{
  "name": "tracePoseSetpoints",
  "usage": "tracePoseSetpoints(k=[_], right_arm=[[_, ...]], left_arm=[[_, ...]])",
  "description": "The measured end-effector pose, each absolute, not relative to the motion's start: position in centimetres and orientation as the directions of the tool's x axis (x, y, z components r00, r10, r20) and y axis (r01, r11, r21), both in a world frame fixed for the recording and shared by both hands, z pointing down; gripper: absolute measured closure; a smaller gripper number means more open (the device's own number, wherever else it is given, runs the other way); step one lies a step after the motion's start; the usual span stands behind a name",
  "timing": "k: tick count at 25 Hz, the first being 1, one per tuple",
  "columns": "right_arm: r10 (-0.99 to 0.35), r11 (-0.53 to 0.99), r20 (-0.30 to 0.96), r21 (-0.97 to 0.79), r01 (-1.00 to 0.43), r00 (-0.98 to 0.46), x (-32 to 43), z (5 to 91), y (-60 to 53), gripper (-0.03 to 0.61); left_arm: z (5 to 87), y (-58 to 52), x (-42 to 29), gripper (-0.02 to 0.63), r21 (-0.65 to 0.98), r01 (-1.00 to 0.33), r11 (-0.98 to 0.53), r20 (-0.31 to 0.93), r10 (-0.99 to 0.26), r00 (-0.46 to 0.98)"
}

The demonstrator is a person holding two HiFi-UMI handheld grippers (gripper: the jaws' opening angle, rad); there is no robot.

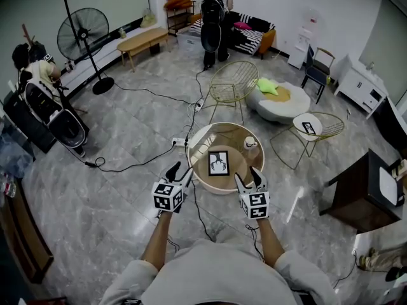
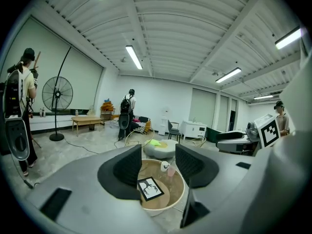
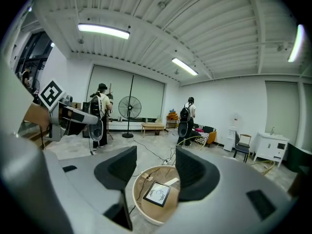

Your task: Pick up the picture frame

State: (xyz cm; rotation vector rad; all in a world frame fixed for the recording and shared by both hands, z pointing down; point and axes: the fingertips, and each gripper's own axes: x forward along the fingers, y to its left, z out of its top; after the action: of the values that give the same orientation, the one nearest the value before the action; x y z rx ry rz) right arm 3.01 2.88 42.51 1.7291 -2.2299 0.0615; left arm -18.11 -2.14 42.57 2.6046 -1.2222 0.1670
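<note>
Facing one picture frame [image 1: 218, 162], two gaping grippers [image 1: 181, 169] [image 1: 247, 174]

Staged lounge in a studio hall, grey marble-look floor [image 1: 127, 129], gold wire chair [image 1: 233, 83], striped sofa [image 1: 252, 38], tall black pedestal fan [image 1: 83, 34], trailing black cables [image 1: 130, 166], ceiling strip lights [image 2: 133, 57]

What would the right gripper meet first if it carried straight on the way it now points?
Probably the picture frame on the round table, seen between the open jaws of the right gripper; depth unclear.
</note>
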Motion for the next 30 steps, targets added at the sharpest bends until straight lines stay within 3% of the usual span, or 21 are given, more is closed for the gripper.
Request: tracePoseSetpoints(k=[11, 30], right_arm=[[-0.927, 0.290, 0.290, 0.147, -0.946, -0.240, 2.3, 44.0, 0.8, 0.342], [-0.917, 0.304, 0.307, 0.121, -0.945, -0.256, 8.7, 45.3, -11.9, 0.342]], left_arm=[[43.5, -4.2, -18.2, 0.402, 0.191, -0.779, -0.597, 0.222, -0.747, 0.627], [44.3, -16.2, -11.5, 0.402, 0.186, -0.786, -0.590, 0.255, -0.743, 0.619]])
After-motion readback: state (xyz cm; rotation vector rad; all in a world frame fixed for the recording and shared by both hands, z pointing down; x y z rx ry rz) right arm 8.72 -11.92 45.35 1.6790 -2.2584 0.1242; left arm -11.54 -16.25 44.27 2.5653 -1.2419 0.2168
